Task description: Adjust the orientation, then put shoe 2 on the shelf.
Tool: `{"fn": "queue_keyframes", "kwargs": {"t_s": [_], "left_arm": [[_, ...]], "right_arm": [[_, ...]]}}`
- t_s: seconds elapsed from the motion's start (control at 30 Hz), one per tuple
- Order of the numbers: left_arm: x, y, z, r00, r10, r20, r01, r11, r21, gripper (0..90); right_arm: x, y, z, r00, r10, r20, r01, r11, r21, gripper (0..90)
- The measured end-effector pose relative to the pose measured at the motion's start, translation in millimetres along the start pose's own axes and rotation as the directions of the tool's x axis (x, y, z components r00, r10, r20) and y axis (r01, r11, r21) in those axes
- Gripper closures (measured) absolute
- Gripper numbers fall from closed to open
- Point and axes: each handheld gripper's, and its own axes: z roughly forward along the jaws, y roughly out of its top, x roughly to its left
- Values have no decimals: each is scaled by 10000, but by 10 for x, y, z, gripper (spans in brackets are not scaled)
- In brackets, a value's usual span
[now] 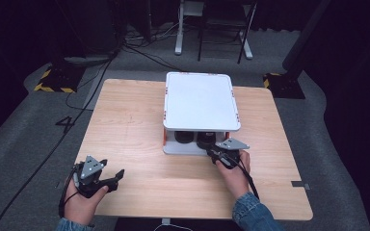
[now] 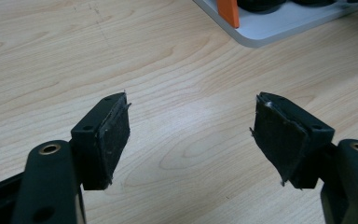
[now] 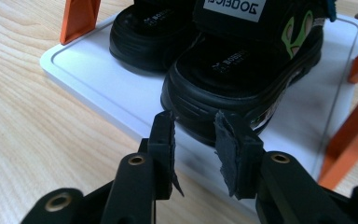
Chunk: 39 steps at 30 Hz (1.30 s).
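Note:
A white two-level rack stands at the far middle of the wooden table. Two black sandals sit on its lower tray, between orange posts. In the right gripper view the nearer sandal has green marks and a white label, and the second sandal lies behind it to the left. My right gripper is at the tray's front edge, just short of the nearer sandal. Its jaws are a narrow gap apart with nothing between them. My left gripper hovers open over bare wood at the front left.
The rack's corner with an orange post shows far off in the left gripper view. Beyond the table lie grey carpet, floor cables, a white stand's legs and yellow-black striped bases.

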Motion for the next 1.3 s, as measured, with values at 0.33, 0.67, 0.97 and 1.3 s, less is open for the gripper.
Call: {"fn": "queue_keyframes", "kwargs": {"t_s": [0.33,0.67,0.97,1.3], "left_arm": [[-5,5,14,10000,-27,23,27,10000,-8,278],[-2,17,31,10000,-22,72,22,10000,-45,277],[-48,117,135,9990,219,384,-216,9997,-74,278],[-9,142,146,9987,263,435,-264,9996,36,275]], "right_arm": [[-27,58,133,9999,-20,169,22,9999,-124,688],[-9,75,33,9995,303,8,-303,9985,-451,505],[-195,65,-821,9923,901,-852,-1010,9857,-1347,470],[-606,3,-1453,9926,1202,165,-1173,9854,-1234,419]]}}
